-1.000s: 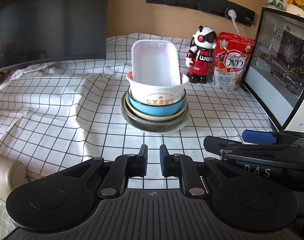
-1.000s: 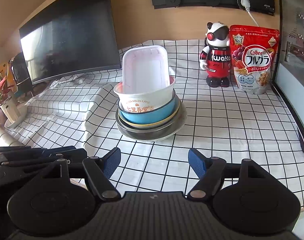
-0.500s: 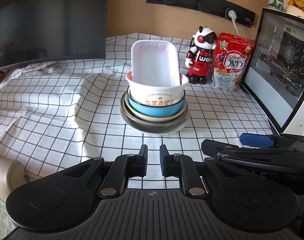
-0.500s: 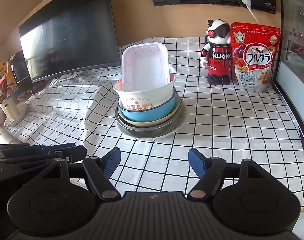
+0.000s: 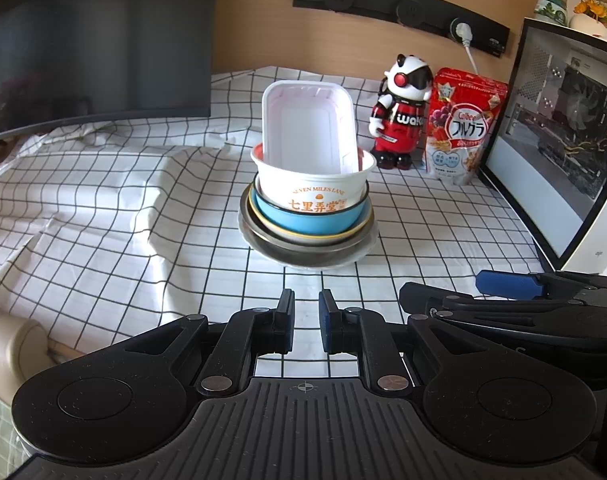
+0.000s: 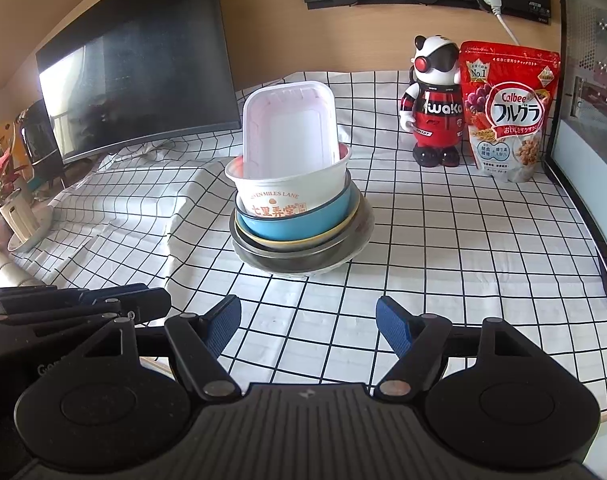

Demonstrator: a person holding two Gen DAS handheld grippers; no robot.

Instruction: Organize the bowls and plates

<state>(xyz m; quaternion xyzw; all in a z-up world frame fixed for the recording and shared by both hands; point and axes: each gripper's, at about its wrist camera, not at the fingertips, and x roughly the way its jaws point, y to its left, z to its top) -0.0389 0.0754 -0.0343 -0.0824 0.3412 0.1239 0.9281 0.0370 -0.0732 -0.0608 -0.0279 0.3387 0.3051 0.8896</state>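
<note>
A stack of nested dishes stands mid-table on the checked cloth: a white plate and metal bowl (image 5: 303,254) (image 6: 299,260) at the bottom, then a yellow-rimmed dish, a blue bowl (image 5: 307,222) (image 6: 295,226) and a white paper bowl with orange lettering (image 5: 315,188) (image 6: 287,194). A white rectangular plastic tray (image 5: 307,128) (image 6: 289,128) leans upright inside the paper bowl. My left gripper (image 5: 305,320) is shut and holds nothing, short of the stack. My right gripper (image 6: 308,320) is open and holds nothing, also in front of the stack.
A dark curved monitor (image 6: 139,60) stands at the back left. A robot toy (image 6: 433,104) and a red cereal bag (image 6: 507,108) sit at the back right, beside a PC case (image 5: 563,140). A potted plant (image 6: 7,196) is at far left. The cloth is wrinkled left of the stack.
</note>
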